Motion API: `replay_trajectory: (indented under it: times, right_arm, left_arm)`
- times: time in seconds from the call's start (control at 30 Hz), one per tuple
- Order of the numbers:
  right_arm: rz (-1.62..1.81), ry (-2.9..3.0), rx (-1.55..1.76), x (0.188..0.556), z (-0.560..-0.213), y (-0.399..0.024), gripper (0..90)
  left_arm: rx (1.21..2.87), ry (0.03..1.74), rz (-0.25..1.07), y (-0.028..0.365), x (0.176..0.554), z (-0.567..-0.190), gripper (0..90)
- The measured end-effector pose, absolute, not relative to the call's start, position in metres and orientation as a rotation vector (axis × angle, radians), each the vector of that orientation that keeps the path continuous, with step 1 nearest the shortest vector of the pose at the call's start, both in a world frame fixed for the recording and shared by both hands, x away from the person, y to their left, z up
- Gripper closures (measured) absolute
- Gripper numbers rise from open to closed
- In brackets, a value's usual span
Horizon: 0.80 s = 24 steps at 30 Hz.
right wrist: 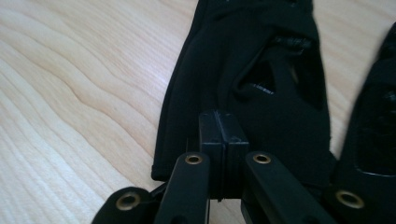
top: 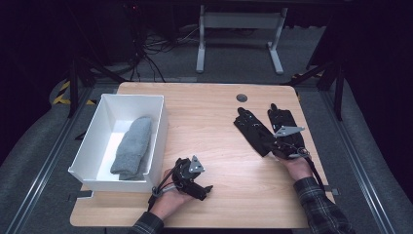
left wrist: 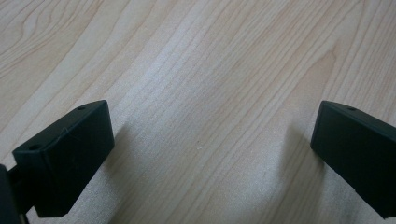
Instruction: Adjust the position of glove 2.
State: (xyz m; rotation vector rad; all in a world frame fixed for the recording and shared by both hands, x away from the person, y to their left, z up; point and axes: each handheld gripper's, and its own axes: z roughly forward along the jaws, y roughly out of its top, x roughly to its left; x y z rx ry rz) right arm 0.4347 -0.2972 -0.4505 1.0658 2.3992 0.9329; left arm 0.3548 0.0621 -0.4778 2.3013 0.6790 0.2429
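High view looks forward and down from the person's side, taking in the whole desk (top: 214, 122). Left tool (left wrist: 212, 144) view sits close over bare wood — pointing down. Right tool (right wrist: 223, 140) view hugs a black glove (right wrist: 252, 70) — the same glove (top: 253, 131) seen from above.

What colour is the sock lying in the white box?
Grey; the sock in the white box shows best in the high view.

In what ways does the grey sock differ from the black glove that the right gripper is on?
The grey sock is pale grey and knitted-looking; the black glove is black and smooth. The sock lies inside the white box, while the glove lies on the bare table. No gripper touches the sock; the right gripper is closed at the glove's cuff edge. Both lie flat.
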Motion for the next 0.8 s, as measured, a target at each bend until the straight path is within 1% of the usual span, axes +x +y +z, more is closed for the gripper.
replay_trajectory:
  times: [0.2,0.43,0.8]
  right_arm:
    - [0.939,2.445,1.048,0.431,-0.453,-0.292,90.0]
    - [0.944,2.511,0.985,0.416,-0.452,-0.279,90.0]
    - [0.978,2.632,0.872,0.378,-0.452,-0.260,90.0]
  left_arm:
    - [2.301,0.680,0.242,0.062,0.355,-0.478,0.3]
    - [2.301,0.682,0.243,0.062,0.355,-0.478,0.2]
    - [2.301,0.681,0.242,0.062,0.355,-0.478,0.2]
